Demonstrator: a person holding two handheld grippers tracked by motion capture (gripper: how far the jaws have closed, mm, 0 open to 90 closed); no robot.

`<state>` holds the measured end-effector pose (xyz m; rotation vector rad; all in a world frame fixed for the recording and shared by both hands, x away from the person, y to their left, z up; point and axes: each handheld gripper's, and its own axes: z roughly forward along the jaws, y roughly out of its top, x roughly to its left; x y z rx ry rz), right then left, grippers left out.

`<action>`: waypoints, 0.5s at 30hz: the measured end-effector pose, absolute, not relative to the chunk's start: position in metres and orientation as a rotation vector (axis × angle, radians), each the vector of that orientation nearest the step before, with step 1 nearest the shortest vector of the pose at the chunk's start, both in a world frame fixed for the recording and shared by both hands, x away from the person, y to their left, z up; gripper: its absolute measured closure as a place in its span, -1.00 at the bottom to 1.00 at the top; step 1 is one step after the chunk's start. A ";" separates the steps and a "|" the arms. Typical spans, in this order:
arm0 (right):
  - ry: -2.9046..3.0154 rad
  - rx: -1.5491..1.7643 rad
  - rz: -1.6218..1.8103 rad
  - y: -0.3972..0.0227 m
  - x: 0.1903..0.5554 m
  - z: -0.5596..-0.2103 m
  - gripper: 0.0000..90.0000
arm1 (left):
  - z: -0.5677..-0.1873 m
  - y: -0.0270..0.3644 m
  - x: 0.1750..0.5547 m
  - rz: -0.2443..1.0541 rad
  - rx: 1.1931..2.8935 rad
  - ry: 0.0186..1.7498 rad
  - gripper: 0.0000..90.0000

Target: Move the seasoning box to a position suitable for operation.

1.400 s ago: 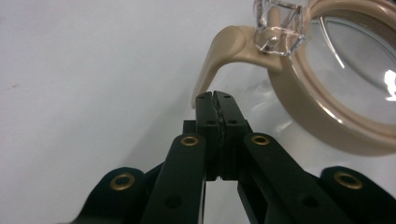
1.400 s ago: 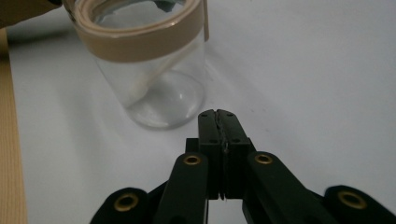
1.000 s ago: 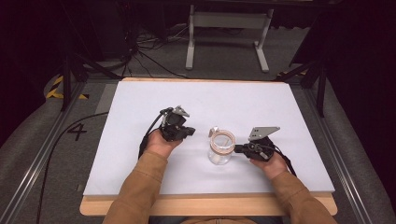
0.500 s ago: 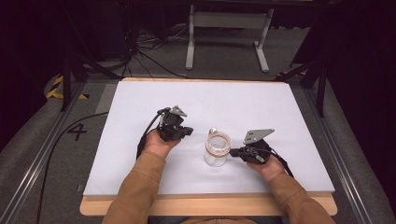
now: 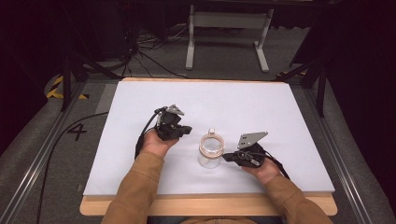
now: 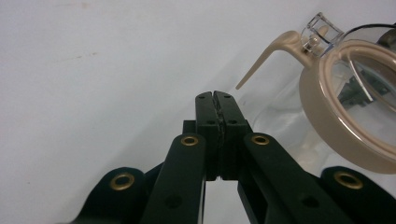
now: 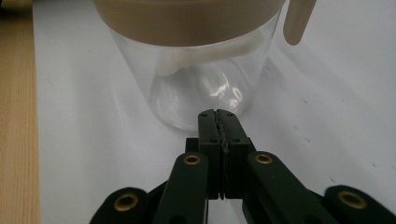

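High view, left to right: the left gripper (image 5: 186,130), held in the person's left hand (image 5: 156,141), rests on the white mat (image 5: 140,163), its jaws pressed together on nothing. A clear glass jar (image 5: 209,151) with a beige lid (image 5: 211,144) stands upright on the mat between the two grippers, toward the near edge. The right gripper (image 5: 226,157), held in the right hand (image 5: 261,167), points at the jar's side with jaws clenched and empty. Left gripper view: closed tips lie just beside the jar (image 6: 299,126), under the lid's beige lever (image 6: 268,51). Right gripper view: closed tips lie at the jar's (image 7: 196,93) base; whether they touch the glass cannot be told.
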<state>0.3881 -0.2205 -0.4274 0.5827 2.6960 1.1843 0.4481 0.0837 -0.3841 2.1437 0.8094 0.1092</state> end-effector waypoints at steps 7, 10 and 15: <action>2.634 0.638 1.212 -0.238 0.390 -0.418 0.98 | -0.368 0.082 0.443 0.104 2.081 0.703 0.99; 2.608 0.658 1.240 -0.245 0.387 -0.415 0.98 | -0.361 0.078 0.441 0.101 2.045 0.654 0.99; 2.592 0.658 1.284 -0.248 0.379 -0.410 0.98 | -0.352 0.066 0.439 0.105 2.017 0.571 0.99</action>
